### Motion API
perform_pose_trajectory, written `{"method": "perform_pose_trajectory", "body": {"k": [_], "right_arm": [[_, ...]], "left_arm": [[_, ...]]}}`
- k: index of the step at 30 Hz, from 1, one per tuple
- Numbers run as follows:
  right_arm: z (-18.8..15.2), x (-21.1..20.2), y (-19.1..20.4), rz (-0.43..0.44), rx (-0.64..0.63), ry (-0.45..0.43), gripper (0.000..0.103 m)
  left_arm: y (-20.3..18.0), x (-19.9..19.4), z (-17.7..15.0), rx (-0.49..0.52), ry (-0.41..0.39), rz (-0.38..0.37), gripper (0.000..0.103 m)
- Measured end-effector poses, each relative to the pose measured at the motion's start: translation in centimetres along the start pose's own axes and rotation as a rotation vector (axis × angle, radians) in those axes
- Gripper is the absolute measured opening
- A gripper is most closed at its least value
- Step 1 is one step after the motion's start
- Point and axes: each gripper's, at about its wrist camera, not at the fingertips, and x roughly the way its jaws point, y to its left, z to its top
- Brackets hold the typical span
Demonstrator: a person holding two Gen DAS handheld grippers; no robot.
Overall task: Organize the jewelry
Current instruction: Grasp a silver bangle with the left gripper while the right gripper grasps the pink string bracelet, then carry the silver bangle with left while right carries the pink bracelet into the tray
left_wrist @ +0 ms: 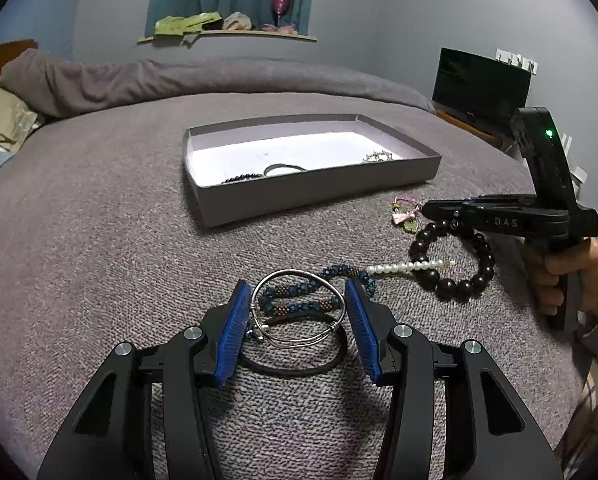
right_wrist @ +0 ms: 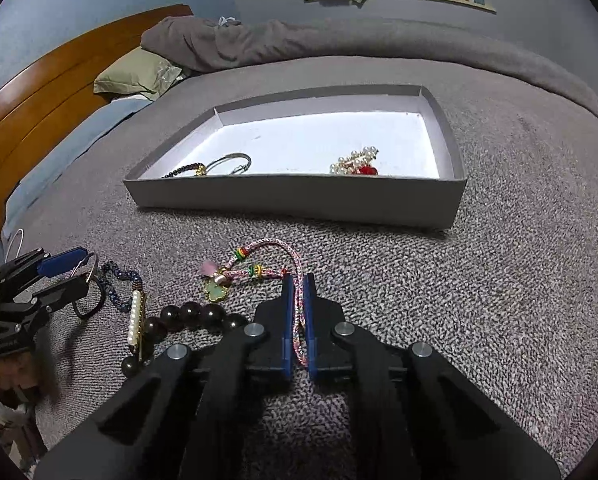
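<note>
My left gripper (left_wrist: 298, 283) lies low on the grey bed cover, its blue pads against both sides of a silver bangle (left_wrist: 283, 274). A blue bead bracelet (left_wrist: 295, 307) and a black cord loop (left_wrist: 299, 372) also lie between the fingers. My right gripper (right_wrist: 298, 280) is shut on the pink braided cord bracelet (right_wrist: 267, 246), whose green charm (right_wrist: 216, 292) rests on the cover. A dark round-bead bracelet (left_wrist: 455, 284) and a pearl clip (left_wrist: 411, 267) lie between the two grippers. The grey shallow box (right_wrist: 299, 200) stands beyond, holding a bangle with dark beads (right_wrist: 227, 162) and a pearl-and-red piece (right_wrist: 357, 164).
A person's hand (left_wrist: 571, 276) grips the right tool's handle. A rolled grey blanket (right_wrist: 339, 44), a green pillow (right_wrist: 135, 74) and a wooden headboard (right_wrist: 59, 92) bound the bed's far and left sides. A dark screen (left_wrist: 481, 84) stands off the bed's right side.
</note>
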Motion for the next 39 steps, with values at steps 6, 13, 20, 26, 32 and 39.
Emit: {"method": "perform_pose_trajectory", "body": {"k": [6, 13, 20, 26, 32, 39], "right_arm": [[0.5, -1.3, 0.7, 0.008, -0.021, -0.040, 0.005], [1.6, -2.8, 1.6, 0.015, -0.042, -0.084, 0.005], [3.0, -4.0, 1.8, 0.013, -0.050, -0.121, 0.005], [3.9, -4.4, 1.7, 0.011, -0.046, -0.141, 0.005], [5.3, -5.1, 1.4, 0.011, -0.038, -0.173, 0.005], [8.0, -5.5, 1.1, 0.007, -0.037, -0.208, 0.005]], "left_arm": [[0.2, -0.2, 0.3, -0.011, -0.013, -0.001, 0.050], [0.1, -0.3, 1.1, -0.003, -0.028, 0.002, 0.050], [-0.1, 0.0, 2.6, 0.007, -0.044, 0.007, 0.050], [0.1, 0.4, 4.1, 0.004, -0.056, 0.004, 0.050], [0.1, 1.1, 5.7, 0.009, -0.065, 0.004, 0.050], [0.7, 2.9, 8.5, 0.000, -0.062, 0.011, 0.050]]}}
